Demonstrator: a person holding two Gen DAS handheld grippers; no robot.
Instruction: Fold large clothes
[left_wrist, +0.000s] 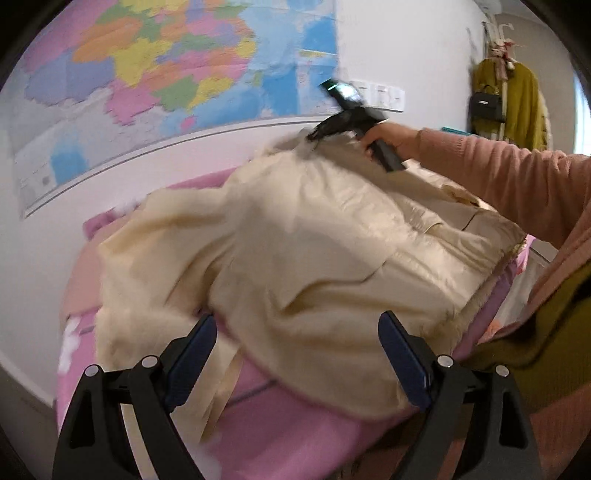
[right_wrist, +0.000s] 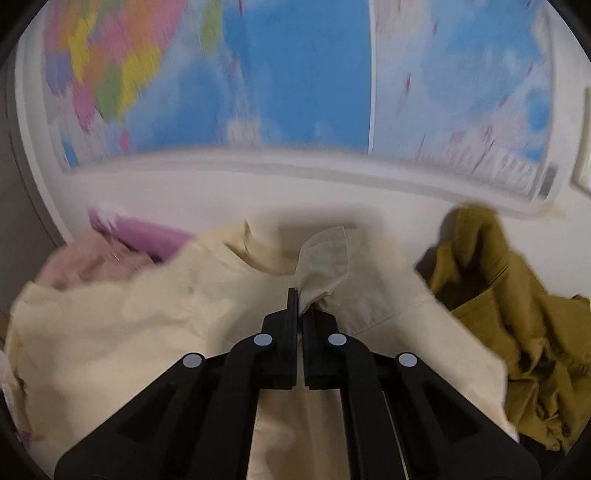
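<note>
Only the right wrist view showed the right tool (right_wrist: 300, 306) pinching the coat (right_wrist: 166, 332); the left tool (left_wrist: 297, 354) stood spread beside the coat.

Cream coat (left_wrist: 295, 258): cloth, seemingly faintly glossy

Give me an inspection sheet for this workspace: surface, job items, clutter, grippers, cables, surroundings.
Surface: bed with pink sheet.
Job's things: cream coat spread over the bed, rumpled; one corner lifted at the far edge.
Clutter: mustard garment heaped beside the coat; pale pink garment at the far left.
Grippers: left gripper jaws wide open, over the coat's near edge, holding nothing; right gripper jaws shut on a coat flap.
Cables: nothing seen.
Surroundings: wall map; mustard clothes and black handbag hanging at right.
</note>
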